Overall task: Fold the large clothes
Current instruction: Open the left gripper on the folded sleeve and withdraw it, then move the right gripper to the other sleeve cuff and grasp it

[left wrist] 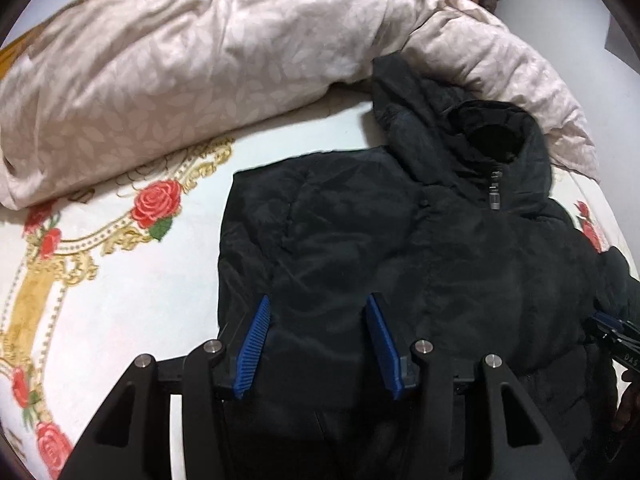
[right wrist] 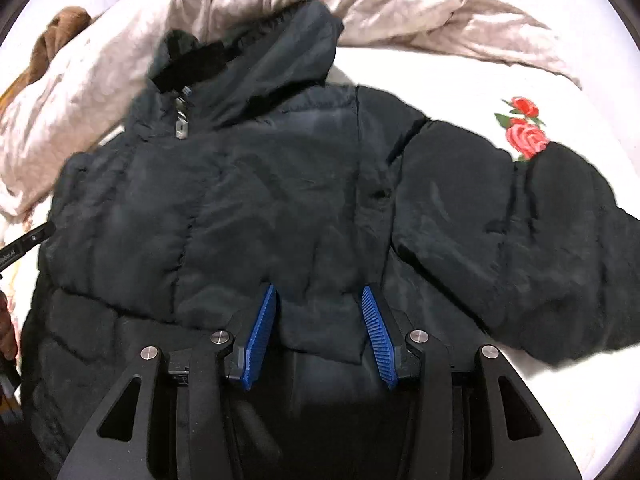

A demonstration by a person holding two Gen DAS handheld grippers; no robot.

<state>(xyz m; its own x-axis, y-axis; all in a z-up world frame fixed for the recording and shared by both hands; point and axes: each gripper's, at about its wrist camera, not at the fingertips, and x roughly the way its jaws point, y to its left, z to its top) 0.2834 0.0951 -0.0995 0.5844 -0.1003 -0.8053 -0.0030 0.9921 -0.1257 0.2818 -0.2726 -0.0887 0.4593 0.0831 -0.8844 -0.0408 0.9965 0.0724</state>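
Both tongs (left wrist: pixel 318 340) (right wrist: pixel 320 330) open over jacket (left wrist: pixel 360 240); lettering illegible

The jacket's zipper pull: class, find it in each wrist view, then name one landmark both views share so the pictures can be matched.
Left wrist view: the zipper pull sits right of centre in the upper half, just below the dark hood opening.
Right wrist view: the zipper pull sits left of centre in the upper part, below the hood opening.
Shared landmark: the pale pink quilt bunched behind the hood.
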